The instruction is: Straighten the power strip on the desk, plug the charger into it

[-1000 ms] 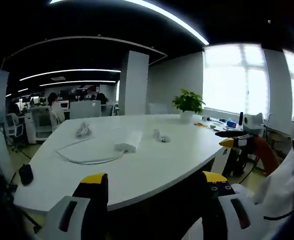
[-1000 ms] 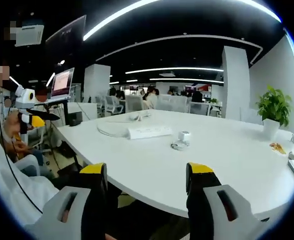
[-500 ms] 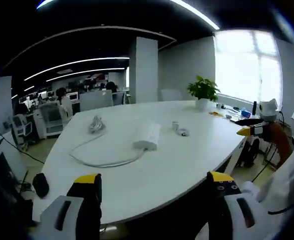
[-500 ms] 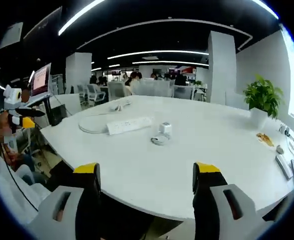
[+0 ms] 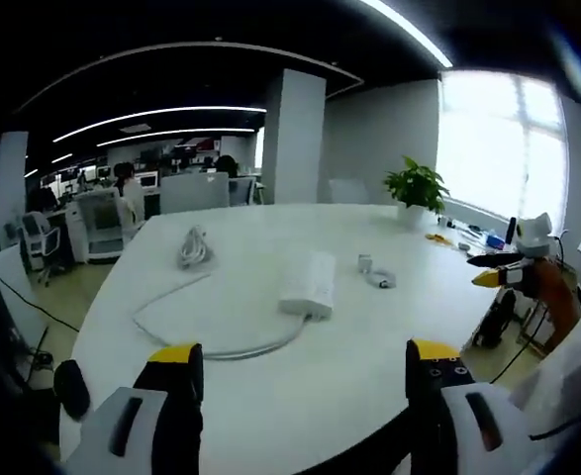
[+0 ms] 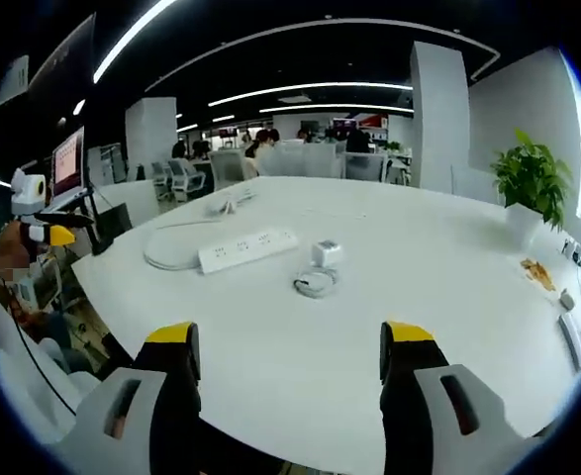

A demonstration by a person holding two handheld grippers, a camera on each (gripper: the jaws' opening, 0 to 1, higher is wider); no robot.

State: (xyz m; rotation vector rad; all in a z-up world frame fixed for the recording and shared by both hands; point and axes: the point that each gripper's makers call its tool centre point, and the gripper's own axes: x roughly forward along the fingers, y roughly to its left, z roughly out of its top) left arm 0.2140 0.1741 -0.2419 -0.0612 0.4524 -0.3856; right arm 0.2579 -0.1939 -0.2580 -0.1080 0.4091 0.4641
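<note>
White power strip lies angled on desk, cord looped; charger beside; both tongs apart, empty

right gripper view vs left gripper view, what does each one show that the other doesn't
Right gripper view: the power strip's socket face, a raised monitor off the desk's far side, and small items near the plant.

Left gripper view: a bright window behind the plant, and a dark object beyond the desk edge.

Both: the white desk, power strip with looped cable, charger, potted plant, and each view's own open yellow-tipped jaws.
</note>
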